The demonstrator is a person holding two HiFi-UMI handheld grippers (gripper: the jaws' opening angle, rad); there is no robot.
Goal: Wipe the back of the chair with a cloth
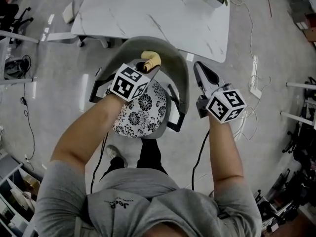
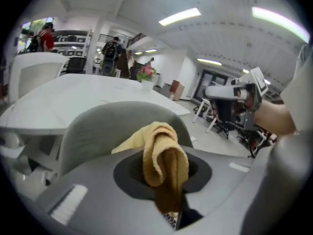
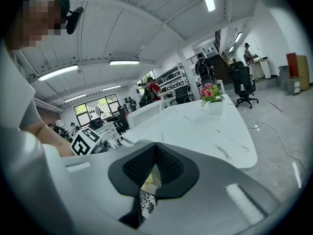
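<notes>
Our left tongs (image 1: 148, 69) clamp the cloth (image 1: 151, 59); our right tongs (image 1: 202, 70) sit closed, empty. We should press it flat against the chair back (image 1: 175, 63), sweeping along its curve.

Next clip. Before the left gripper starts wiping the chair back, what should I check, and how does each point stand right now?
1. Cloth gripped by the left gripper: ok, its jaws are shut on the cloth.
2. Cloth in contact with the chair back: cannot tell. It sits over the top rim in the head view.
3. Right gripper empty: ok, its jaws are together with nothing between them.
4. Right gripper clear of the wiping path: ok, it is off to the chair's right side.
5. Room behind the chair back: likely not ok. The table edge looks to be right behind it.
</notes>
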